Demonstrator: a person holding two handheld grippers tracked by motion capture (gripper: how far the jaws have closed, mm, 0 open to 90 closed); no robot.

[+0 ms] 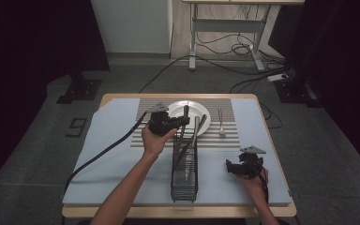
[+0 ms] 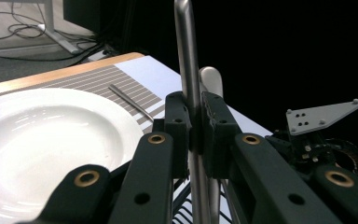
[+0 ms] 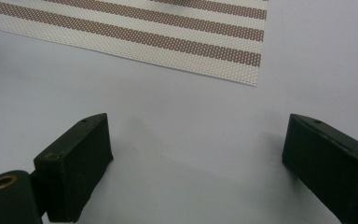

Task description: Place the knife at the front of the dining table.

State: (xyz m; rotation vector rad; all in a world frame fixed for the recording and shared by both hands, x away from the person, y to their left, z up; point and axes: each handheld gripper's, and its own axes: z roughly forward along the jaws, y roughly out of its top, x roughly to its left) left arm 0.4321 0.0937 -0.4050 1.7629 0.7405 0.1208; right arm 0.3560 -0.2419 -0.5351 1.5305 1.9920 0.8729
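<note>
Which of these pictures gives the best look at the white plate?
The left gripper view: the white plate looms large and close, its rim and hollow plain. The high view shows the same plate small and far off, partly behind the left hand-held gripper. The right gripper view offers striped mat.

The wooden-edged surface (image 1: 276,212) carries a pale blue cloth (image 1: 108,154), with a striped placemat (image 1: 229,136) and black wire rack (image 1: 184,183) on it.
</note>
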